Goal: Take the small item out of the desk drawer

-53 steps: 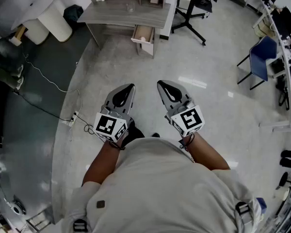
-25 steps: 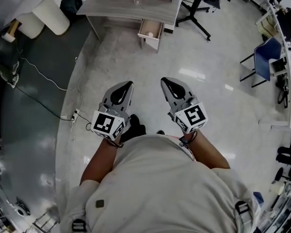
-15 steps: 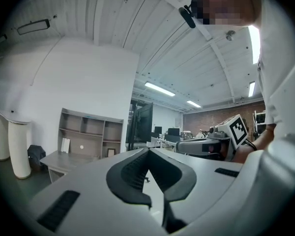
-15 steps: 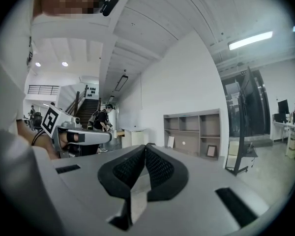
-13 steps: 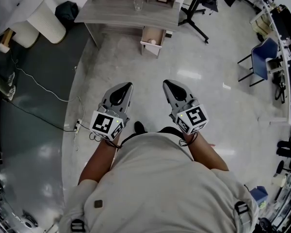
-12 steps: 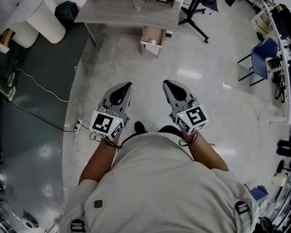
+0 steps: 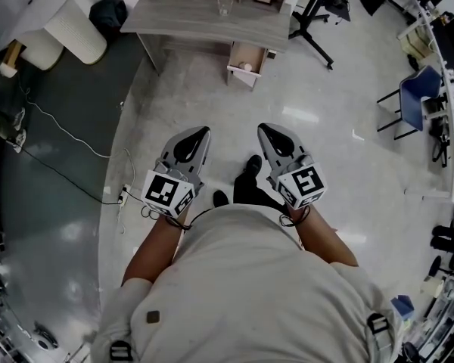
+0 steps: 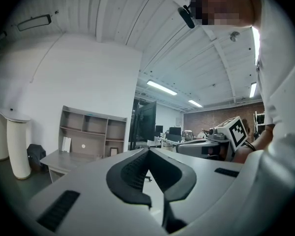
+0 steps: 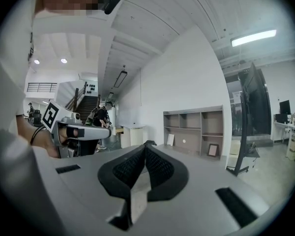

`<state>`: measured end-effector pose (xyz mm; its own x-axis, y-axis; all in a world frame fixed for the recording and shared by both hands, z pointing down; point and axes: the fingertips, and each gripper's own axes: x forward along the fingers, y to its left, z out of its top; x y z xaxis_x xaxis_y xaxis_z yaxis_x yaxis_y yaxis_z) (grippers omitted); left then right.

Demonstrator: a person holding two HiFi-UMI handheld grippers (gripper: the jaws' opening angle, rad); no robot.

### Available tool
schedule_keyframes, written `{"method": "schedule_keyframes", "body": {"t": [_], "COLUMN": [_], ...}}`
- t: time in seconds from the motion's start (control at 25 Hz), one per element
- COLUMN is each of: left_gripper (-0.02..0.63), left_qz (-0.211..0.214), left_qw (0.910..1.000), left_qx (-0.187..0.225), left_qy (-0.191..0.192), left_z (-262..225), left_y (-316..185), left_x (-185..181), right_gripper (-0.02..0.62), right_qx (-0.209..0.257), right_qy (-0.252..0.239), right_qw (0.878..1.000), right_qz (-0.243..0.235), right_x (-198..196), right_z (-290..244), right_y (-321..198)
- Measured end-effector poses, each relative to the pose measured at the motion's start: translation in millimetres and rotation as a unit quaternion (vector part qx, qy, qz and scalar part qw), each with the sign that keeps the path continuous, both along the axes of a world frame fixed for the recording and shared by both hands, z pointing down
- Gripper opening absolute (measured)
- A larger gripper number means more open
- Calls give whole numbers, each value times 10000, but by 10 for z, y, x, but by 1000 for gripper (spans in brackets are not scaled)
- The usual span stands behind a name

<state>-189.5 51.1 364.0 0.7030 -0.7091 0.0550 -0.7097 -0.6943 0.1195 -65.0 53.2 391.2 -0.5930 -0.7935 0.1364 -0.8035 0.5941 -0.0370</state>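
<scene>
- Pale, glossy floor [image 7: 212, 104] fills the head view, with a darker curved strip down the left and a thin white cable [image 7: 68, 138] trailing across it
- Grey wood-grain desk [image 7: 204, 23] stands well apart from the person, at the top of the view; its drawer [image 7: 251, 51] is pulled out, a shallow box of light wood with a white front
- Small item [image 7: 246, 66] lies inside the drawer near its front wall, pale and rounded (too small to tell more)
- Left gripper [image 7: 204, 130] and right gripper [image 7: 262, 126] point level toward the desk; they are smooth grey shells with ribbed black pads, and both are clenched with nothing between the jaws
- Likely risk: jaws that arrive closed would nudge the rounded item and send it rolling to the back of the drawer
- Likely risk: a clear drinking glass [image 7: 225, 6] stands on the desktop just behind the drawer, and a high reach could tip it
- Likely risk: the drawer looks narrow, so a jaw could catch a side wall and push it shut
</scene>
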Motion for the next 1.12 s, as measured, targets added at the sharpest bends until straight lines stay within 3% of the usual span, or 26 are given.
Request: {"method": "schedule_keyframes", "body": {"t": [0.44, 0.76, 1.12], "left_gripper": [15, 15, 15], "left_qz": [-181, -243, -208], "left_qw": [9995, 9995, 9995], "left_qx": [-172, -130, -86], "left_qy": [-182, -181, -223], "left_z": [170, 139, 150], "left_y": [-902, -1785, -2337], "left_x": [280, 907, 1491], "right_gripper": [21, 21, 22], "right_qx": [-164, -277, -200], "right_qy": [-28, -89, -238], "right_qw": [9992, 9980, 9984], "right_qz": [-354, -558, -468], "right_x": [266, 792, 1474], "right_z": [147, 274, 256], "right_y": [-1030, -1855, -2398]}}
